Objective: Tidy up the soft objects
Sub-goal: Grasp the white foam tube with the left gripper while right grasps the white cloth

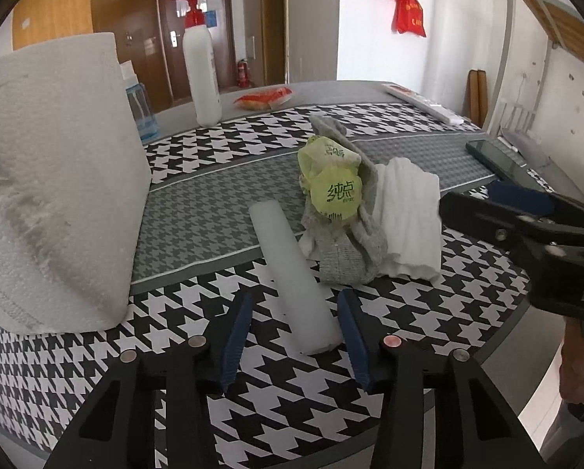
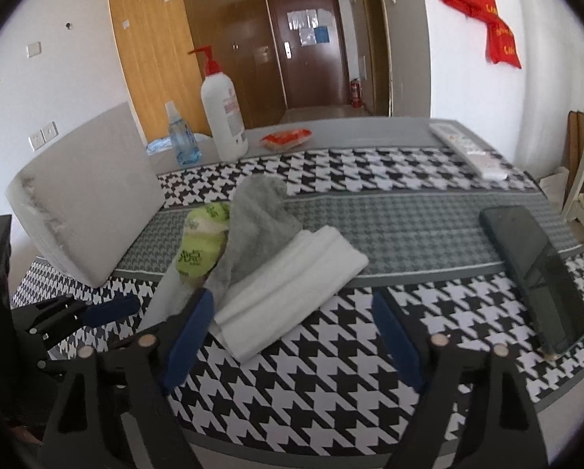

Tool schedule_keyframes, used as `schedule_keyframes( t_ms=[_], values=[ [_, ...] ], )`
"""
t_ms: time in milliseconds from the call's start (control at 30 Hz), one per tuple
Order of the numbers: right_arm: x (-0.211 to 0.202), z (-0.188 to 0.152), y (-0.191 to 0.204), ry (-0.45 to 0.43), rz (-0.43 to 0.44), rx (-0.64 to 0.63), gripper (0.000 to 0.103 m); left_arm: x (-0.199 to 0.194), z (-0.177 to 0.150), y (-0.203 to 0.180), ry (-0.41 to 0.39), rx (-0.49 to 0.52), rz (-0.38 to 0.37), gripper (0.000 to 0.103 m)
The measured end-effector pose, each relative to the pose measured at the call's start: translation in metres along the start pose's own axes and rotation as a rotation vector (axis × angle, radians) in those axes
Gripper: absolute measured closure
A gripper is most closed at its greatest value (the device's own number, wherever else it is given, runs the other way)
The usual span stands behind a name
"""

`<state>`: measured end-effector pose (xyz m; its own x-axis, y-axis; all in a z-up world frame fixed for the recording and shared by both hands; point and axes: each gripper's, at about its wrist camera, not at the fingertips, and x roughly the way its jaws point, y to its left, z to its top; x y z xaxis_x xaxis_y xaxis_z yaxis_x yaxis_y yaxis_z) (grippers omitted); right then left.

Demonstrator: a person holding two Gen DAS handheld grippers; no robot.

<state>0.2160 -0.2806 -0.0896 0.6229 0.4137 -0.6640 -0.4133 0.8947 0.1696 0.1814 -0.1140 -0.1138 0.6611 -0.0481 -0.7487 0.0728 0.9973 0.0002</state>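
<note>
A houndstooth cloth covers the tabletop (image 1: 214, 215), with a brown door down the hallway behind. Mid-tabletop sits a heap: one grey sock (image 1: 348, 250), one green tissue pack (image 1: 333, 191) resting on it, one folded white cloth (image 1: 409, 222) touching its right side. One white foam cylinder (image 1: 292, 273) lies pointing toward the near edge, its end between the spread fingers of the left hand-held gripper (image 1: 296, 332). The right hand-held gripper (image 2: 292, 336) hangs with fingers apart (nothing held) near the white cloth. One foam block (image 1: 49, 179) leans at the left edge. If those fingers close only on the cylinder's tip, I'd expect it to squash, pivot and nudge the heap.
</note>
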Motion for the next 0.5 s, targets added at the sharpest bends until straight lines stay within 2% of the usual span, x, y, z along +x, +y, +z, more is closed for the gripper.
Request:
schedule_keyframes(
  t_ms=[300,367,500],
  values=[
    [0.023,0.000,-0.005,0.073,0.017,0.041,0.028,0.001,0.001,-0.004,-0.006,0.020,-0.019,0.072],
    [0.027,-0.001,-0.005,0.085,0.021,0.043,0.036,0.001,0.001,-0.004,-0.005,0.020,-0.020,0.074],
    [0.029,0.001,-0.005,0.086,0.022,0.048,0.042,0.001,0.001,-0.003,-0.005,0.019,-0.029,0.077]
  ],
)
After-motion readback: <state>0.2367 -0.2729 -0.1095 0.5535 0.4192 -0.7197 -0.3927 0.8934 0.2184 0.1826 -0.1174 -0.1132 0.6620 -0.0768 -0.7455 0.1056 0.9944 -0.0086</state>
